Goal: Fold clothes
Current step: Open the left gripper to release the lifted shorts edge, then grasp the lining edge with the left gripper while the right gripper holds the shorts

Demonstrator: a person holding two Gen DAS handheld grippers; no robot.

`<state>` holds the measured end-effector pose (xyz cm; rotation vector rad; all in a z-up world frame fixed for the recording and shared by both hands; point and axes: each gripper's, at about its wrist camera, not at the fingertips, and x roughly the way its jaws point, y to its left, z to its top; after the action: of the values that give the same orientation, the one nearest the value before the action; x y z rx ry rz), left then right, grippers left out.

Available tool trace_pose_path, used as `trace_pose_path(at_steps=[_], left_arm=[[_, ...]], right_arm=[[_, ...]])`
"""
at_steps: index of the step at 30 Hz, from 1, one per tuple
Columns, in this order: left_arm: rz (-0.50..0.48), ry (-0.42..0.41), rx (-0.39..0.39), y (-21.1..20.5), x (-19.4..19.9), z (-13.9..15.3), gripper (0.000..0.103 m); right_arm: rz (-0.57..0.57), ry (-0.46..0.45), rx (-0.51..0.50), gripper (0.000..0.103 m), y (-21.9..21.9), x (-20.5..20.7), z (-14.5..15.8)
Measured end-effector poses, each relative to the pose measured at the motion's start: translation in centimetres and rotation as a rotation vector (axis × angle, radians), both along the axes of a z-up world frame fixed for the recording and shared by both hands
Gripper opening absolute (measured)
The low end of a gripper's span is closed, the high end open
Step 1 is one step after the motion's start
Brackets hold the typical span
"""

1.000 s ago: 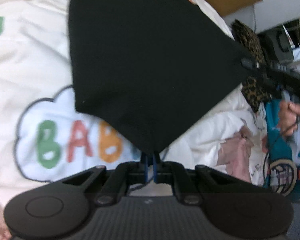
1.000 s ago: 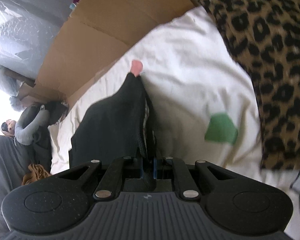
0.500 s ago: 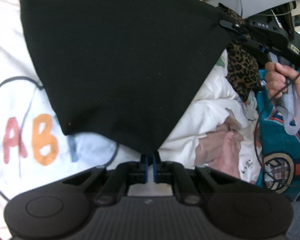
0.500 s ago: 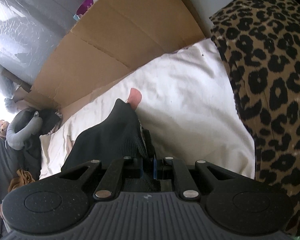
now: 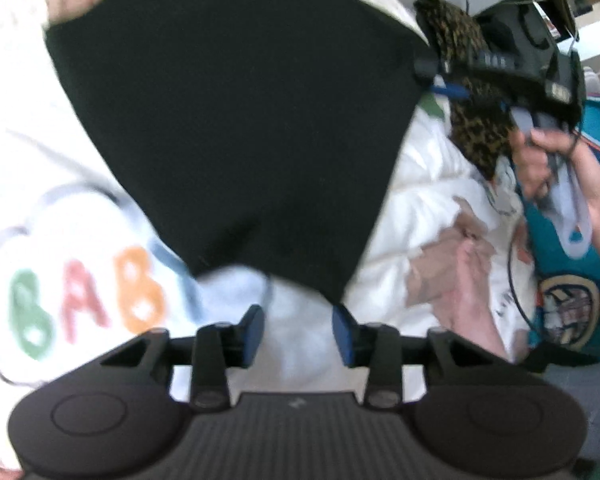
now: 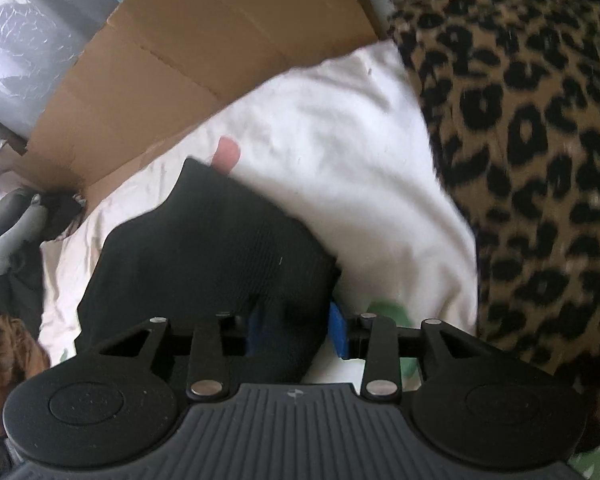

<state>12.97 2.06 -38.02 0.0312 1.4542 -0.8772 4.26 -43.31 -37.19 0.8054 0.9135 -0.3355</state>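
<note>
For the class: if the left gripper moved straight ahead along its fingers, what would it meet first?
Most likely the black garment: its lowest corner hangs just ahead of the open left gripper, near its right finger. Behind lies the white printed blanket. Depth is hard to judge through the fisheye blur.

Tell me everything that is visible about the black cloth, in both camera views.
The black cloth is a plain dark garment piece of fine knit, with no print or seam that I can make out. In the left wrist view it spreads as a wide flat panel over the white BABY-print sheet, narrowing to a lower corner just above the left gripper, whose jaws stand open. Its right corner meets the right gripper. In the right wrist view the fabric bunches between that gripper's open blue pads.
</note>
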Motion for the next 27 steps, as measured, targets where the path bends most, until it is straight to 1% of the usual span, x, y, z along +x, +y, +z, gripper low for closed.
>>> trace_pose_path(at_steps=[2,3,5,7,10,13,15,16,18,21,23,24,27], left_arm=[[0.017,-0.037,-0.005,0.4,1.1,0.9,0.045],[0.023,-0.059,-0.009,0.5,1.8,1.4,0.048],[0.033,-0.107,-0.018,0.8,3.2,2.2,0.052],[0.052,-0.140,-0.013,0.8,4.6,2.4,0.052],[0.067,-0.187,-0.010,0.7,6.7,2.8,0.052],[0.088,-0.247,-0.007,0.3,8.8,3.2,0.054],[0.120,-0.288,-0.002,0.1,10.4,3.3,0.055],[0.146,-0.314,0.006,0.0,11.0,3.3,0.055],[0.191,-0.356,0.018,-0.2,12.4,3.3,0.059],[0.221,-0.377,0.021,-0.8,14.5,2.9,0.059],[0.215,-0.373,0.013,-1.3,15.6,2.6,0.060],[0.202,-0.379,0.014,-1.6,16.0,2.5,0.062],[0.171,-0.400,0.014,-2.4,17.1,2.2,0.065]], right_arm=[[0.000,0.016,0.004,0.038,0.6,-0.3,-0.3],[-0.005,0.019,0.019,0.038,0.9,-0.5,-0.5],[-0.013,0.019,0.058,0.038,1.4,-1.0,-1.0],[-0.013,0.019,0.082,0.038,2.0,-1.4,-1.3],[-0.024,-0.004,0.128,0.038,2.7,-1.9,-1.7],[-0.041,-0.022,0.173,0.038,3.2,-2.1,-2.0],[-0.048,-0.016,0.192,0.038,3.4,-2.1,-2.3],[-0.062,-0.012,0.204,0.038,3.5,-2.1,-2.5],[-0.107,-0.010,0.236,0.038,3.5,-2.2,-2.8],[-0.171,-0.023,0.299,0.038,3.7,-2.4,-3.5],[-0.170,-0.025,0.302,0.038,4.0,-2.5,-3.7],[-0.158,-0.028,0.295,0.038,4.1,-2.5,-3.6],[-0.153,-0.041,0.303,0.009,4.2,-2.8,-3.6]])
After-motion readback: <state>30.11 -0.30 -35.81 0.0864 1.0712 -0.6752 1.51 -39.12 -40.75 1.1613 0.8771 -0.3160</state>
